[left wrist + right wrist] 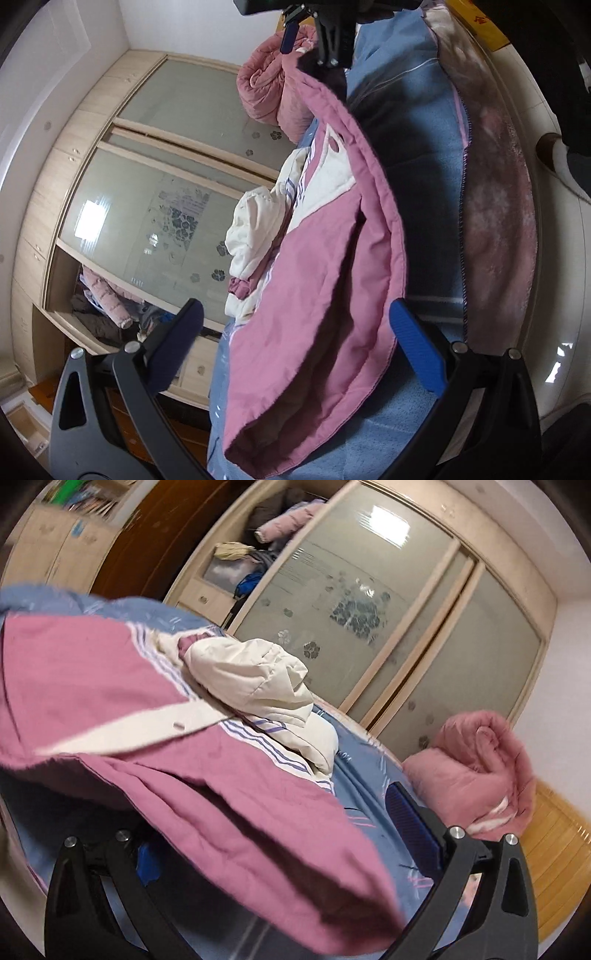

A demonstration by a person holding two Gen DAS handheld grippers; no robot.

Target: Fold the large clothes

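Pink-and-white jacket, mid-fold on blue bedspread.
Left gripper wide open around hem; right gripper gape unclear, grip unconfirmed. Next, probably: lay edge flat.

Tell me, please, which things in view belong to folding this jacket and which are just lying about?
Part of the job: pink jacket, its white sleeve, left gripper, right gripper, blue bedspread.

Lying about: rolled pink quilt, clothes in the wardrobe, wardrobe doors.
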